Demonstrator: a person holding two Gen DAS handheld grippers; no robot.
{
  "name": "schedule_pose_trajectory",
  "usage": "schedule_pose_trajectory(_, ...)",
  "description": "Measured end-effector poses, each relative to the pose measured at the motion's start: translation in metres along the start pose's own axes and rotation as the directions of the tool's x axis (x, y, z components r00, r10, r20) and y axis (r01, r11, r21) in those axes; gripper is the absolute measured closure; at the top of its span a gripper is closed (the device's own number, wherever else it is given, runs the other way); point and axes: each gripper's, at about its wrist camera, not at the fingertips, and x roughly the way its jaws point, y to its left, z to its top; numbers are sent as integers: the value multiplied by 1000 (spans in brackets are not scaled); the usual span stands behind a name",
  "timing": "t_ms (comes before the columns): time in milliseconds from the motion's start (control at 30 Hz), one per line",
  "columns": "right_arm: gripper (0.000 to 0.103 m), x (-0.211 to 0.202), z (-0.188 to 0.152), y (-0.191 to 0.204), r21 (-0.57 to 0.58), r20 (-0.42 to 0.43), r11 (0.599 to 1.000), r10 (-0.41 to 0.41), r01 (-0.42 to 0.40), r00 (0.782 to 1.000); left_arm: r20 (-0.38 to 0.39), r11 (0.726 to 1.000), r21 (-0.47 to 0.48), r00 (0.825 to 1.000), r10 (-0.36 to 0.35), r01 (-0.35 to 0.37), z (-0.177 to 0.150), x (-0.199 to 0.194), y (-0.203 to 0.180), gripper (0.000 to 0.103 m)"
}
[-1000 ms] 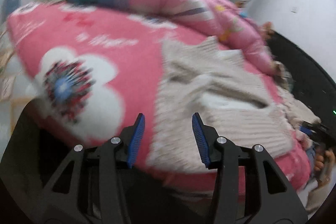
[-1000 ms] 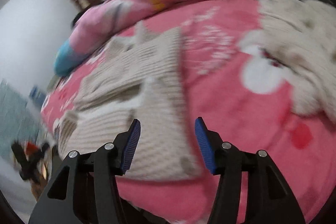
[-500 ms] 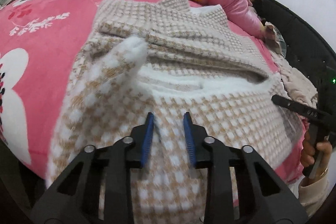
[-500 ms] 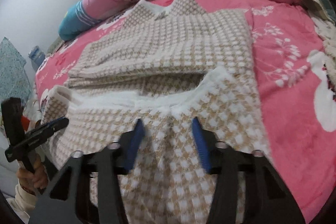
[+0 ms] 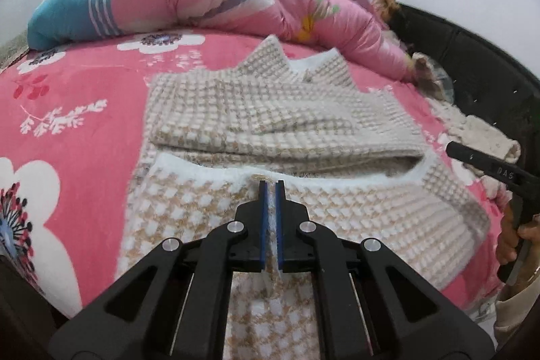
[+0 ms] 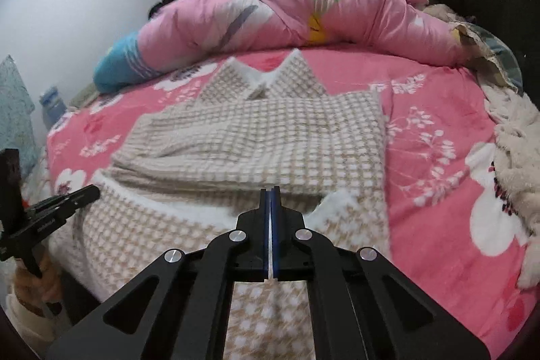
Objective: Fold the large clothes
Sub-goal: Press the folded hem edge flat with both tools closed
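While both fingers pinch the checked sweater point(image 5: 276, 120), it lies on the pink floral bed point(image 5: 84, 96).

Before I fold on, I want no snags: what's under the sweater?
The sweater lies on the pink floral blanket, visible all round it. Anything beneath the folded layers is covered.

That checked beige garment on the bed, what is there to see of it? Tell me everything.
The checked sweater is a thick, fuzzy knit in beige and white with a fleecy white inside. It lies spread on the pink floral bedspread, its pointed collar toward the pink quilt, and its sides look folded in. Its near hem is raised and doubled toward the collar, pinched by the left hand-held gripper and the right hand-held gripper.
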Motion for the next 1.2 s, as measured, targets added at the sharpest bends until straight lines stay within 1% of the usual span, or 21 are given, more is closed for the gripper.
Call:
schedule_pose_trajectory(33, 102, 6, 1, -3, 21, -20, 1000, 6, -5, 1000, -19, 1000, -5, 1000, -1, 0, -2, 5, 1, 99)
schedule_pose_trajectory(100, 101, 20, 0, -14, 86, -93, 995, 55, -47, 994, -62, 1000, -13, 998, 6, -6, -11, 15, 5, 99)
schedule_pose_trajectory(133, 98, 23, -2, -18, 103, -113, 993, 65, -54, 991, -70, 1000, -14, 997, 6, -7, -13, 17, 6, 99)
schedule_pose_trajectory(200, 76, 25, -6, -24, 119, -153, 991, 86, -68, 984, -94, 1000, -22, 996, 0, -2, -21, 17, 11, 99)
schedule_pose_trajectory(233, 53, 25, -9, -25, 121, -164, 990, 94, -75, 982, -103, 1000, -28, 995, -4, 1, -24, 18, 13, 99)
schedule_pose_trajectory(267, 50, 26, -11, -25, 120, -170, 989, 104, -84, 980, -110, 999, -37, 994, -10, 6, -26, 19, 15, 98)
schedule_pose_trajectory(333, 50, 29, -16, -23, 104, -196, 989, 120, -101, 973, -111, 999, -46, 994, -16, 11, -27, 20, 17, 98)
schedule_pose_trajectory(433, 50, 47, -20, -17, 70, -253, 996, 73, -57, 965, -113, 999, -50, 994, -13, 7, -26, 23, 17, 98)
schedule_pose_trajectory(533, 50, 60, -21, -10, 38, -284, 997, 70, -61, 956, -114, 999, -51, 993, -9, 3, -27, 23, 18, 98)
schedule_pose_trajectory(600, 58, 63, -24, -1, -25, -305, 998, 43, -53, 952, -114, 999, -47, 993, -6, 0, -27, 23, 18, 98)
schedule_pose_trajectory(633, 70, 64, -27, 2, -39, -315, 997, 50, -66, 948, -112, 999, -45, 994, -2, -3, -27, 24, 17, 98)
schedule_pose_trajectory(667, 76, 64, -29, 5, -44, -325, 996, 62, -81, 944, -110, 999, -41, 994, 2, -6, -27, 24, 16, 98)
schedule_pose_trajectory(700, 79, 64, -31, 10, -71, -321, 995, 44, -70, 946, -106, 999, -32, 994, 10, -14, -28, 24, 14, 98)
schedule_pose_trajectory(767, 96, 59, -34, 18, -120, -303, 991, 15, -54, 953, -97, 1000, -16, 995, 24, -26, -28, 23, 11, 99)
schedule_pose_trajectory(867, 98, 45, -28, 18, -105, -250, 994, 5, -33, 968, -60, 1000, -1, 998, 17, -17, -20, 12, 7, 99)
schedule_pose_trajectory(967, 99, 15, -12, 20, -95, -130, 995, 6, -18, 991, 17, 1000, 15, 1000, 4, -4, -3, -7, 3, 99)
schedule_pose_trajectory(1033, 99, 1, -1, 22, -88, -66, 996, 8, -14, 998, 50, 999, 30, 999, 11, -12, 6, -11, -1, 99)
schedule_pose_trajectory(1100, 99, 4, 5, 24, -92, -38, 996, -10, 7, 999, 40, 998, 46, 998, 42, -44, 8, -2, -3, 99)
schedule_pose_trajectory(1167, 99, 26, 2, 23, -98, -64, 995, -34, 27, 997, -7, 996, 51, 997, 72, -71, 1, 16, 0, 99)
schedule_pose_trajectory(1200, 99, 45, -5, 21, -101, -98, 994, -56, 46, 994, -53, 996, 44, 995, 82, -80, -6, 31, 4, 98)
